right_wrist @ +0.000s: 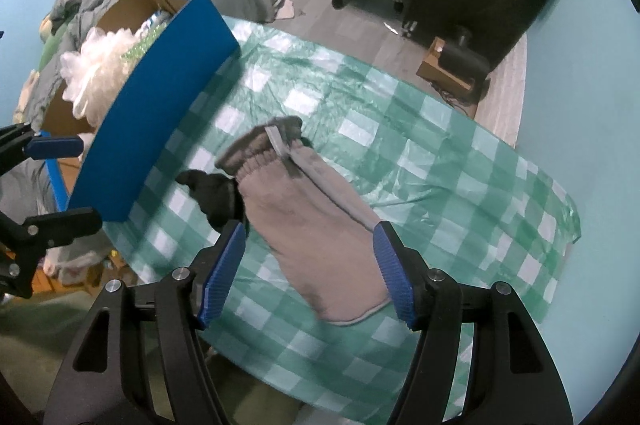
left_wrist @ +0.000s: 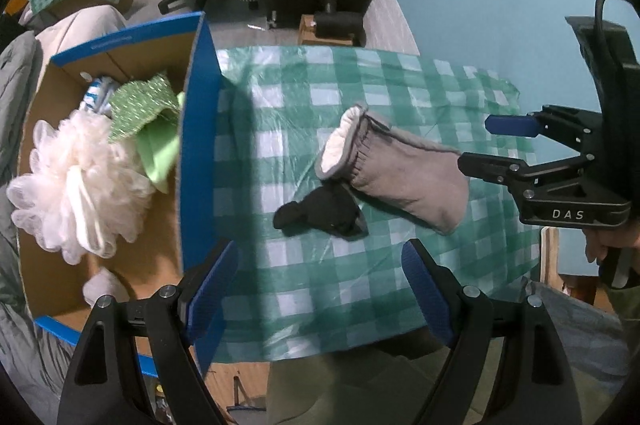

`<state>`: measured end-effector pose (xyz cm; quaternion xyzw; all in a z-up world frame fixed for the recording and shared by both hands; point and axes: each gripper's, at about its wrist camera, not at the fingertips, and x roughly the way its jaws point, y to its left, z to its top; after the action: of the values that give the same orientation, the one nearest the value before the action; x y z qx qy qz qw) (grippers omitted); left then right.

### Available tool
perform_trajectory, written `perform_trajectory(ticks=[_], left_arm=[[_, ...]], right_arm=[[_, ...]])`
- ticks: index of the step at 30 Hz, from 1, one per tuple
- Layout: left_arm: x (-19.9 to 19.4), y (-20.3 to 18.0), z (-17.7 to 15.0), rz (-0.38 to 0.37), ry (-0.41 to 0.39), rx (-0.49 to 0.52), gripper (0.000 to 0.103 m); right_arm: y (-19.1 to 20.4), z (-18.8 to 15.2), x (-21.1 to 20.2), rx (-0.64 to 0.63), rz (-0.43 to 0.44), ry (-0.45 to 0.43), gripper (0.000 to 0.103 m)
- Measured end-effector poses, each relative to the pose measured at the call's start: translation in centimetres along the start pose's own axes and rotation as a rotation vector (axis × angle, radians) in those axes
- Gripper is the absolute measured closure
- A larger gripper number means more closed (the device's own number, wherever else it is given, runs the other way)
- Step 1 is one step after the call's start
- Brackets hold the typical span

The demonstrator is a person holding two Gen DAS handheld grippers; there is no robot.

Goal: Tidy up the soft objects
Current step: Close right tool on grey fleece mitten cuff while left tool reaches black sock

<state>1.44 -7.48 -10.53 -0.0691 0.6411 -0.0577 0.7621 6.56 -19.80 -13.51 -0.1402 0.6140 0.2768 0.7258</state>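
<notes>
Mitten (right_wrist: 316, 225), grey with a white lining, lies flat on the green-checked cloth (right_wrist: 460, 161), its cuff touching a small black fabric item (right_wrist: 216, 193). Right gripper (right_wrist: 310, 273) hovers over the mitten's closed end, jaws spread wide, pinching nothing. Left gripper (left_wrist: 320, 289) hangs over bare cloth near the black item, jaws likewise spread and empty. Just beside the cloth, a blue-edged cardboard box (left_wrist: 200, 129) holds a white mesh pouf (left_wrist: 76, 185) and green cloths (left_wrist: 148, 121).

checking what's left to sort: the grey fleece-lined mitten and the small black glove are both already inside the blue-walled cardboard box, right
Not right. The grey fleece-lined mitten and small black glove both lie on the green checked tablecloth, beside the blue-walled cardboard box, not inside it. The left wrist view shows this.
</notes>
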Motion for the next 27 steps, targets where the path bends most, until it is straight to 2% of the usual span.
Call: perform_trajectory(ticks=[15, 27], left_arm=[[5.1, -1.2, 0.6, 0.002, 0.056, -0.096, 0.018], [9.5, -0.4, 0.8, 0.007, 0.108, -0.2, 0.016]], right_arm=[[-1.1, 0.4, 4.4, -0.128, 0.026, 0.066, 0.037], [-2.0, 2.1, 9.1, -0.238, 0.084, 0.166, 0.037]])
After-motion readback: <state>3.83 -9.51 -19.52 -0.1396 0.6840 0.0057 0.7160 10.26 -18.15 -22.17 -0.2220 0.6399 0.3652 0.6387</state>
